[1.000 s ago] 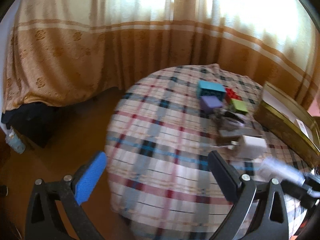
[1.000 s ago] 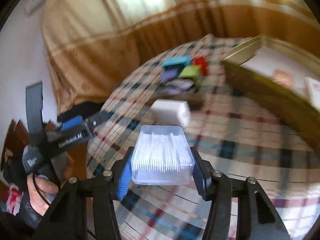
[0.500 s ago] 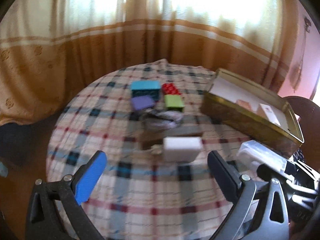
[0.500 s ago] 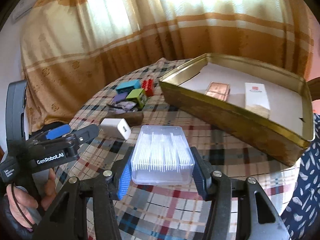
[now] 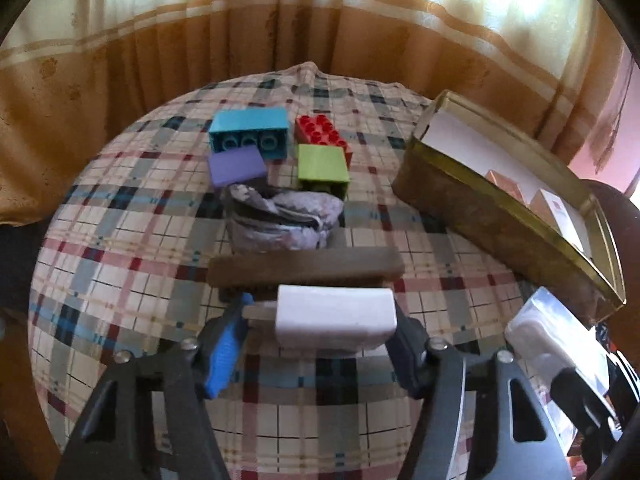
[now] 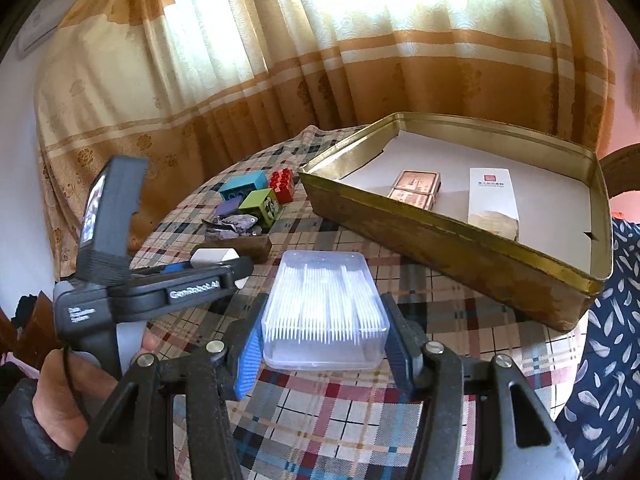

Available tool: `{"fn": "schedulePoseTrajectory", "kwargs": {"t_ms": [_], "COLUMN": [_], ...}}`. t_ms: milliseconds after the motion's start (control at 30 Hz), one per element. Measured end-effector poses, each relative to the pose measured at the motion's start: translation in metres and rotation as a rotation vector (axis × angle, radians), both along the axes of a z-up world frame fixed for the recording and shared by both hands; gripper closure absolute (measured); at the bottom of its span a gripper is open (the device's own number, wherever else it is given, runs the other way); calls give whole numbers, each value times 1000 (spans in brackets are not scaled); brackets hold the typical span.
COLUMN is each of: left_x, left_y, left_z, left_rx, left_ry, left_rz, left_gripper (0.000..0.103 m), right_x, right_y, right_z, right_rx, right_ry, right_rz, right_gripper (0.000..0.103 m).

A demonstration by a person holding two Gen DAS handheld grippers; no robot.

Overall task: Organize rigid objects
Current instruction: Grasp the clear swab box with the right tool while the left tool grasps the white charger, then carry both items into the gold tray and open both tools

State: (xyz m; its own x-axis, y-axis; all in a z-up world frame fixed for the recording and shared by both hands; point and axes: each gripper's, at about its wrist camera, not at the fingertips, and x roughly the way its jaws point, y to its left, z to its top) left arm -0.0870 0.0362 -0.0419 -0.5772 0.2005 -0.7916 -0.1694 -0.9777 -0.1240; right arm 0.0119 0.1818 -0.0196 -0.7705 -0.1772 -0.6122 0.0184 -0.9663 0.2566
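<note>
Right tool [image 6: 322, 350] grips swab box [image 6: 325, 312]; left unclear.

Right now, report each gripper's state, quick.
Left gripper: closing around the white charger block; firm contact cannot be told.
Right gripper: shut on the clear toothpick box.

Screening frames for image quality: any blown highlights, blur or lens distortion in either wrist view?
Left wrist: curtain backlit, mildly overexposed; table dim, white charger sharp; fisheye bends the tin box. Right wrist: window glare washes out the curtain top; clear box crisp; dark vignette at corners.
</note>
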Motion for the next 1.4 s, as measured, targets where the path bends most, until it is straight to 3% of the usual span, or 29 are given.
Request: {"fn": "schedulePoseTrajectory", "kwargs": {"t_ms": [667, 1200, 1400], "left_x": [28, 6, -15], "left_y": [-3, 61, 92], "left_z": [43, 97, 99], "left_rx": [39, 23, 1], "left_ry": [142, 276, 278], "left_rz": [-23, -140, -167], "left_gripper": [39, 39, 39], "right_x": [10, 0, -21], "right_y": [8, 59, 83], "right_z": [23, 72, 77], "right_rx": [-8, 62, 89], "right_ry": [99, 246, 258], "right_rz": [-50, -218, -293], "right_gripper": [47, 47, 47]}}
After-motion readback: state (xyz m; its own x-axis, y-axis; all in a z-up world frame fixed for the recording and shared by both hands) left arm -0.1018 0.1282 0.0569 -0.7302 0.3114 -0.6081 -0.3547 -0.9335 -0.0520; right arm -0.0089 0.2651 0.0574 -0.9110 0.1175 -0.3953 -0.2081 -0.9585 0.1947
